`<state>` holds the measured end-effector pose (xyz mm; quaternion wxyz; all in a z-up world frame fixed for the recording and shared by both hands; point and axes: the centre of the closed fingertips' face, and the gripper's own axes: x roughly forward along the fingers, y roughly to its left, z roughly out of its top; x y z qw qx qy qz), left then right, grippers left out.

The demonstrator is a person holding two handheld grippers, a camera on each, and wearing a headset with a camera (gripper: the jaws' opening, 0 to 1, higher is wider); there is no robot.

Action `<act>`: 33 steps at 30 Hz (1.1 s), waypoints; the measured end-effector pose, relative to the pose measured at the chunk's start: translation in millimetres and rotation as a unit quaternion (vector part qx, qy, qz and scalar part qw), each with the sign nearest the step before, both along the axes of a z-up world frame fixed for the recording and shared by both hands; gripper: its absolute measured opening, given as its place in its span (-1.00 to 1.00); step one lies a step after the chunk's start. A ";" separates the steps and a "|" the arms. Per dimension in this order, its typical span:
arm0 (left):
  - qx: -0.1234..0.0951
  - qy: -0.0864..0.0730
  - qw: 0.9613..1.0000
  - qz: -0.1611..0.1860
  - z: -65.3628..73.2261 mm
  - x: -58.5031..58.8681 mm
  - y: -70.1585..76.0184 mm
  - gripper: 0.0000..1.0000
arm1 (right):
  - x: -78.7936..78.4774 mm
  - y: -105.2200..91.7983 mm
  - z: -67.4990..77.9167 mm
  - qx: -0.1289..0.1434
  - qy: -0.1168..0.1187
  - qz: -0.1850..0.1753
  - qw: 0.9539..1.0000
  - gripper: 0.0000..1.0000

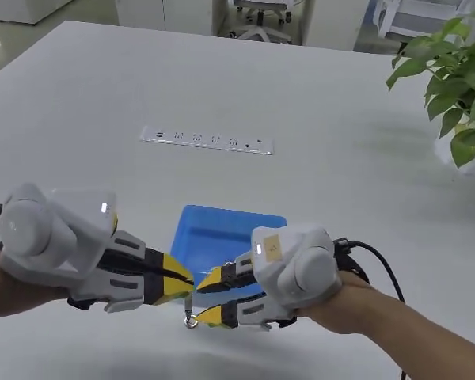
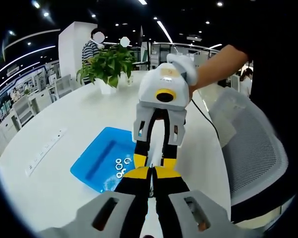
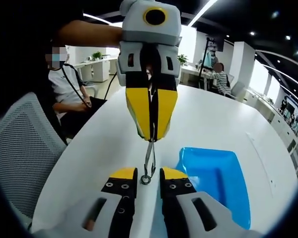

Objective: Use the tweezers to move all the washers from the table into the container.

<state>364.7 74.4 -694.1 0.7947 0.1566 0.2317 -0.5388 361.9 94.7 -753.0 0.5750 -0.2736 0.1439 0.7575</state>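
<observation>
Now, the left gripper [image 3: 152,136] is clenched on the tweezers [image 3: 151,145], whose tips reach down to a washer [image 3: 146,179] at the white table [image 1: 317,119]; whether that washer is pinched or lifted, I can't tell. The right gripper [image 3: 149,173] has its jaws parted, one either side of those tips. Just beyond lies the blue container [image 1: 222,229] with other washers [image 2: 120,166] inside. Farther off is a power strip [image 1: 206,140], with a potted plant [image 1: 459,87] far right.
</observation>
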 end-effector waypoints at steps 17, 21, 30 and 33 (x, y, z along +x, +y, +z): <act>-0.002 0.003 1.000 -0.004 -0.3 2.0 -1.8 -0.89 | -2.5 8.6 -6.1 -0.016 -0.009 0.036 0.999 -0.81; -0.003 0.004 1.000 -0.006 -0.4 1.3 -3.1 -0.89 | -2.7 7.8 -6.2 -0.017 -0.008 0.036 0.999 -0.83; -0.002 0.006 1.000 -0.005 -0.6 -0.6 -2.1 -0.88 | -3.1 8.2 -6.2 -0.019 -0.006 0.034 0.999 -0.86; -0.003 0.008 1.000 -0.002 -0.4 -0.7 -2.0 -0.88 | -2.9 8.2 -6.2 -0.019 -0.005 0.031 0.999 -0.86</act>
